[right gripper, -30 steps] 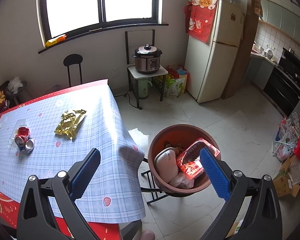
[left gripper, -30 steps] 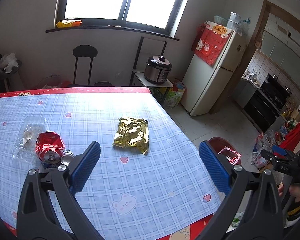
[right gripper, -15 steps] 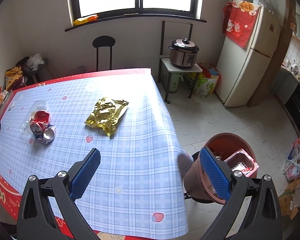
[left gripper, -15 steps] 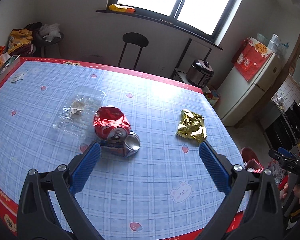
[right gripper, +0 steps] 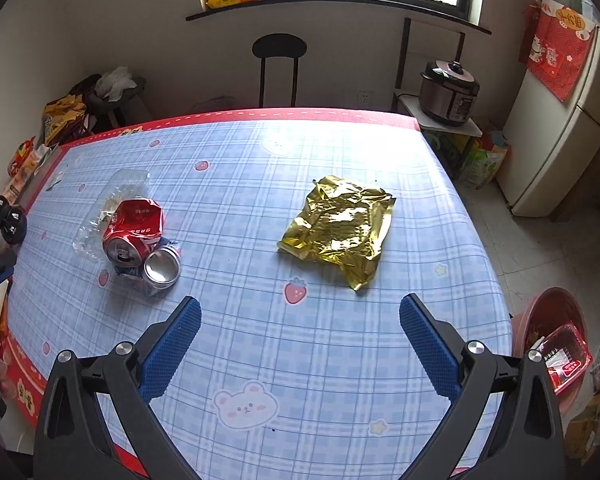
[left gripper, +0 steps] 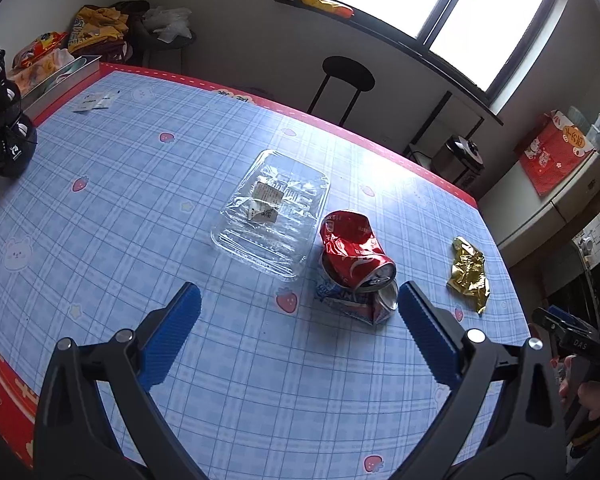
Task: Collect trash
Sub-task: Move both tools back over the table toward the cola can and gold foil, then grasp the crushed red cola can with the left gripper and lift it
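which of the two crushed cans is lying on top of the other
The red can lies on top. The blue and white can is pinned under it, its silver end facing out, beside the clear plastic tray.

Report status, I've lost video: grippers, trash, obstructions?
Left gripper open, empty. Right gripper open, empty. Cans, tray, wrapper on table. Nothing blocking.

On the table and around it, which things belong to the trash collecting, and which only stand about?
For the job:
- crushed red can
- flattened blue-and-white can
- clear plastic tray
- gold wrapper
- red bin

Standing about:
- black gourd-shaped bottle
- rice cooker
- fridge
- stool
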The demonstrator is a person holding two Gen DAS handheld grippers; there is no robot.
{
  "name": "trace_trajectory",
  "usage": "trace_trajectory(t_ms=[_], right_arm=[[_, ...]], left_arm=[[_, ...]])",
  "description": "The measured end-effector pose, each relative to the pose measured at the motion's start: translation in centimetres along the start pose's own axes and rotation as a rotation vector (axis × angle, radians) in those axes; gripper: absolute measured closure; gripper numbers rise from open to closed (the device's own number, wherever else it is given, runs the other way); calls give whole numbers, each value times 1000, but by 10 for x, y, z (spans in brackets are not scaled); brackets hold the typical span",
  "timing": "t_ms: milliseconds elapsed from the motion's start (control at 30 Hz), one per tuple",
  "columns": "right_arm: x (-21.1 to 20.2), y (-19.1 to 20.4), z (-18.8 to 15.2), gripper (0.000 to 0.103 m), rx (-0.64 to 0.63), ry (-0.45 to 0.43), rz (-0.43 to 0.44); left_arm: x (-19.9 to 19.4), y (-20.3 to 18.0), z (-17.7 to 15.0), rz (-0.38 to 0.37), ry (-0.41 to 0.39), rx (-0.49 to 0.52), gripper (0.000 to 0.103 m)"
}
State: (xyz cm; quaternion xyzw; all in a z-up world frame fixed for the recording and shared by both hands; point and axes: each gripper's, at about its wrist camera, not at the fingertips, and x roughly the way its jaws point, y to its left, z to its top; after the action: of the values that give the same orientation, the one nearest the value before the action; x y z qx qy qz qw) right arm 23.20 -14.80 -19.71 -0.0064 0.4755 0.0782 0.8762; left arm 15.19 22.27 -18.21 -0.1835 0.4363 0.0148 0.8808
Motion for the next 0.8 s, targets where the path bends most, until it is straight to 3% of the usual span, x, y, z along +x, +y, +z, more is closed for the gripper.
trace_trajectory(t_ms=[333, 467, 567, 700, 800], right_arm=[[22, 13, 4, 6, 9, 49, 9], [29, 13, 4, 6, 27, 68, -2], [35, 16, 4, 6, 24, 79, -4], [40, 22, 4, 6, 3, 88, -3], [41, 22, 4, 6, -3, 93, 0]], left_arm=[[52, -3, 10, -129, 80, -12, 12], [70, 4, 15, -182, 129, -25, 29], [85, 10, 22, -261, 170, -94, 46], [111, 13, 28, -352, 230, -226, 47], [130, 8, 34, -359, 254, -254, 48]])
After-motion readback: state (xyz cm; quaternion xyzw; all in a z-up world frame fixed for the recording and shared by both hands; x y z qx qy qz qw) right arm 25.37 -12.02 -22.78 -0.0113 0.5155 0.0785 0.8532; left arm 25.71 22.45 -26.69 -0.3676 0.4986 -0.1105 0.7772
